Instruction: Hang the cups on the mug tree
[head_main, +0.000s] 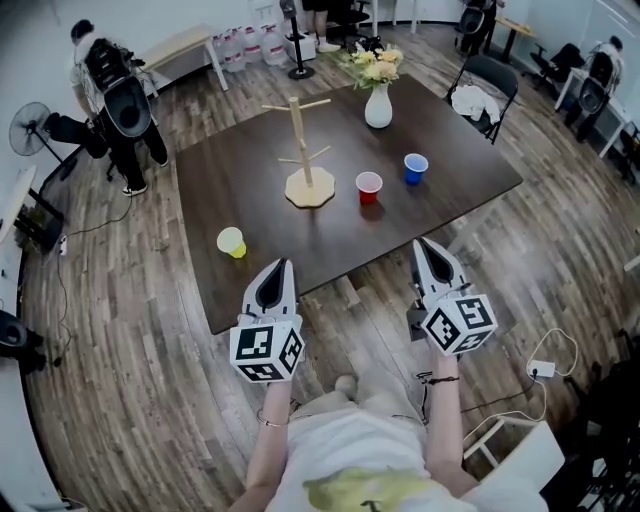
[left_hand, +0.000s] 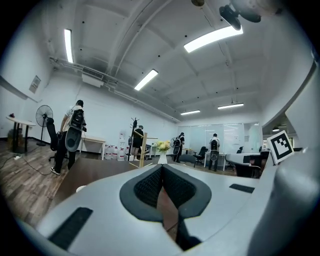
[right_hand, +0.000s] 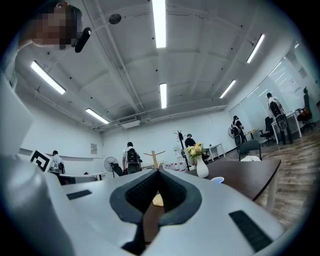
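Note:
A wooden mug tree (head_main: 308, 150) stands on the dark table (head_main: 250, 175), and shows small and distant in the left gripper view (left_hand: 142, 148) and the right gripper view (right_hand: 154, 155). A red cup (head_main: 369, 187) and a blue cup (head_main: 416, 167) stand to its right; the blue cup's rim (right_hand: 217, 179) shows over my right jaw. A yellow cup (head_main: 232, 242) lies near the table's front left. My left gripper (head_main: 284, 262) (left_hand: 161, 166) and right gripper (head_main: 421, 243) (right_hand: 158, 171) hover at the table's near edge, both shut and empty, pointing at the table.
A white vase of flowers (head_main: 378, 100) stands behind the cups. A chair (head_main: 487, 85) is at the table's far right corner. A person with gear (head_main: 115, 100) and a fan (head_main: 28, 130) are at the left. Cables and a charger (head_main: 543, 368) lie on the floor, right.

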